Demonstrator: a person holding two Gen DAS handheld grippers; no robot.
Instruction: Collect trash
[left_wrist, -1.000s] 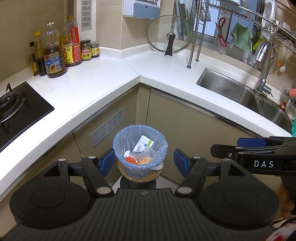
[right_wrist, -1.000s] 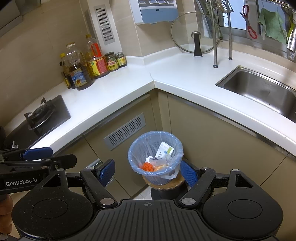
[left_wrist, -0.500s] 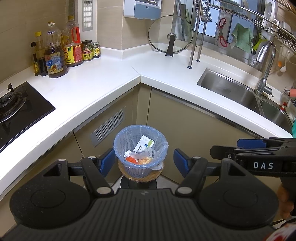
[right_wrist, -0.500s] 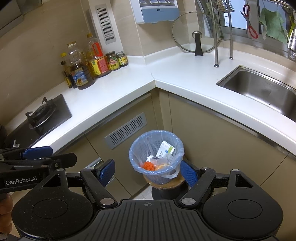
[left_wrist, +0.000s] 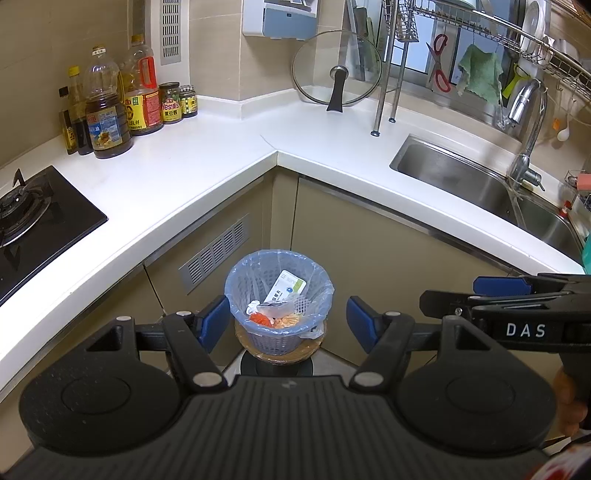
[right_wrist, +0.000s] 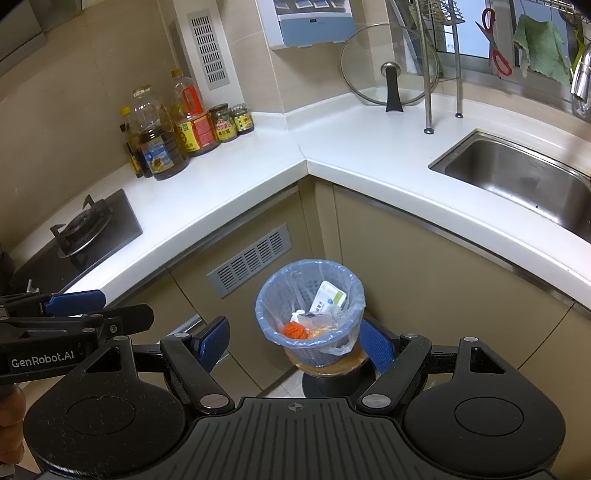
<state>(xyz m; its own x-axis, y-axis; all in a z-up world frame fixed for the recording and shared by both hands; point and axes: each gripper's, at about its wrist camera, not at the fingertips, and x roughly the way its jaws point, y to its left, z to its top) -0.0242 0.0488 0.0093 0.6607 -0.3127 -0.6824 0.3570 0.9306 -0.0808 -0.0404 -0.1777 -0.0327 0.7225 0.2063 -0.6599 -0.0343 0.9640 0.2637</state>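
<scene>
While both views have barely drifted since a second ago, the left gripper (left_wrist: 284, 325) and right gripper (right_wrist: 293, 341) hover with jaws wide and empty above the blue-lined plastic mesh wastebasket (left_wrist: 279, 301) with its scraps inside, so collection stands unchanged.

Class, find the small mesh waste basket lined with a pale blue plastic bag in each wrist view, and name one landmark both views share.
Left wrist view: the waste basket sits low centre, between the open left gripper fingers.
Right wrist view: the basket sits low, slightly right of centre, by the open right gripper.
Shared landmark: the glass pot lid leaning at the counter's back corner.

Oil bottles (left_wrist: 107, 110) by stove (left_wrist: 26, 210); glass lid (left_wrist: 336, 68) near sink (left_wrist: 461, 177).
</scene>
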